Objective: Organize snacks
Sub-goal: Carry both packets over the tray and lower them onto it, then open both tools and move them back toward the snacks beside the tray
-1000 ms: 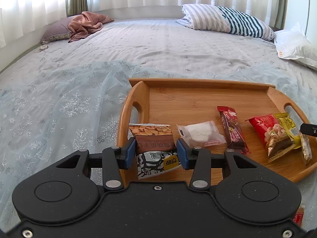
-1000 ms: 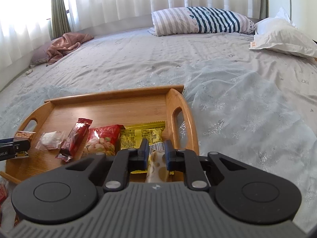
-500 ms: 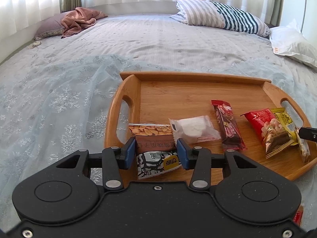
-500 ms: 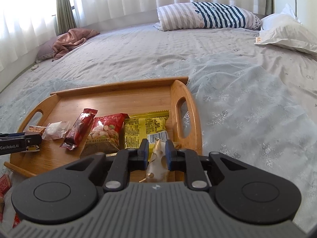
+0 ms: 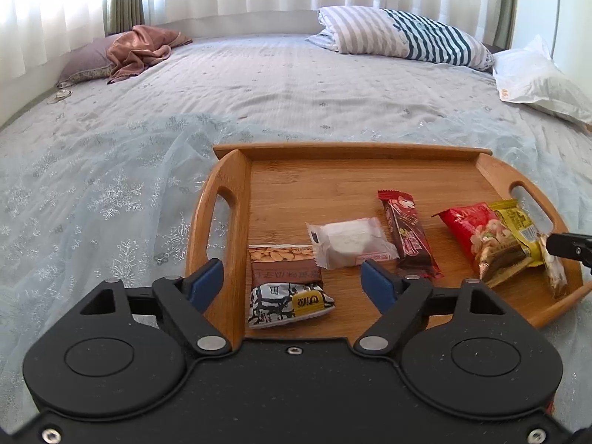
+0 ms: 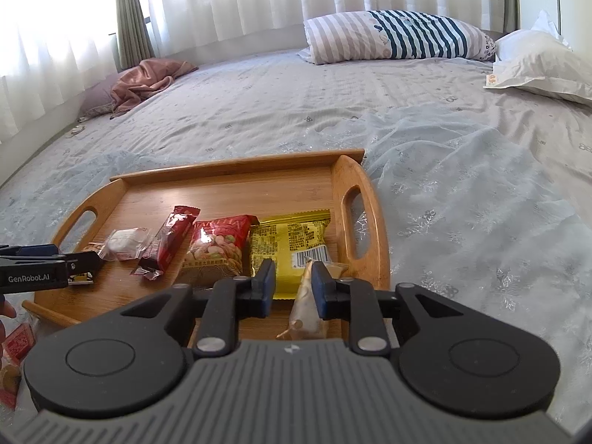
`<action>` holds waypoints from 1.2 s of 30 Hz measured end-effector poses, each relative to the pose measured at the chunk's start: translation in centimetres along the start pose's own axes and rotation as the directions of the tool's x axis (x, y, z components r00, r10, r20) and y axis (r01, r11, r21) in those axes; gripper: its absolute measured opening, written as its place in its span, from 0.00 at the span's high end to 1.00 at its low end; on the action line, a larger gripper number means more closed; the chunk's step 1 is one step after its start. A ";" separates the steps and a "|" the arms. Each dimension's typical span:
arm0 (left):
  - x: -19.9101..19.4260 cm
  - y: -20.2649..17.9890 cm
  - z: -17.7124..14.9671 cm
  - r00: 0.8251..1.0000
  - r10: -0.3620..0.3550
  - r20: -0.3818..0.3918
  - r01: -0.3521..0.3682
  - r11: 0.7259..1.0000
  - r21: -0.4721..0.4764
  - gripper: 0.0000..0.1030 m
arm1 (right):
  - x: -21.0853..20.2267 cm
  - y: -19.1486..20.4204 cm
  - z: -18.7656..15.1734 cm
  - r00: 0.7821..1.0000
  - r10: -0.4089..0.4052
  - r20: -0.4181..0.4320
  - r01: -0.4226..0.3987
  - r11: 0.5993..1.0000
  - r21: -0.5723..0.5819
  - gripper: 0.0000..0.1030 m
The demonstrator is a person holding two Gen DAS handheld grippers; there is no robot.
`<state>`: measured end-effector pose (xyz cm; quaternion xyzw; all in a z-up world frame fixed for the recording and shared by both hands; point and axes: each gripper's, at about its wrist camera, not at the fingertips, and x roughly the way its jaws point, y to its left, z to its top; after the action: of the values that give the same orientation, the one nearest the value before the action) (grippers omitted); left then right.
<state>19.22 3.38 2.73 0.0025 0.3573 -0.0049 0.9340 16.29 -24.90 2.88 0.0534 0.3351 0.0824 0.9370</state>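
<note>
A wooden tray (image 5: 344, 181) (image 6: 229, 188) lies on the bed with a row of snacks. My left gripper (image 5: 292, 277) is open; the almond snack packet (image 5: 285, 285) lies on the tray between its spread fingers. Beside it lie a white wrapped cake (image 5: 347, 242), a dark red bar (image 5: 405, 236), a red nut bag (image 5: 481, 233) and a yellow packet (image 6: 292, 244). My right gripper (image 6: 294, 281) has parted its fingers a little; a slim tan packet (image 6: 307, 307) stands between them, resting against the right finger.
A sheer blue cloth (image 6: 462, 192) covers the bedspread around the tray. Striped pillow (image 5: 403, 37), white pillow (image 5: 536, 77) and pink cloth (image 5: 144, 48) lie at the far side. More red snack packets (image 6: 18, 340) lie off the tray's left front corner.
My left gripper has opened and let go of the almond packet, which now lies on the tray. My right gripper's fingers have parted slightly around the tan packet.
</note>
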 end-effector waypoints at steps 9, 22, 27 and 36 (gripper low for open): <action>-3.2 -1.2 -1.4 1.000 -0.011 0.015 0.010 0.999 0.046 0.12 | -2.2 1.0 -0.8 0.999 0.030 0.025 -0.030 0.999 -0.017 0.45; -8.6 -2.1 -3.5 0.998 -0.060 0.020 0.060 0.998 0.037 0.11 | -5.1 2.1 -3.2 0.998 0.053 0.042 -0.051 0.997 -0.055 0.36; -10.6 -1.9 -4.6 0.996 -0.084 0.022 0.084 0.996 0.012 0.09 | -5.9 2.2 -4.2 0.997 0.068 0.044 -0.066 0.996 -0.053 0.34; -11.8 -2.5 -7.3 0.996 -0.086 0.002 0.086 0.996 0.007 0.08 | -6.5 2.7 -6.5 0.997 0.079 0.018 -0.078 0.996 -0.053 0.33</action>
<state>5.53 1.00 5.22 -0.0097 0.3561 -0.0464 0.9332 6.88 -23.17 2.34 0.0431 0.3213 0.1274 0.9374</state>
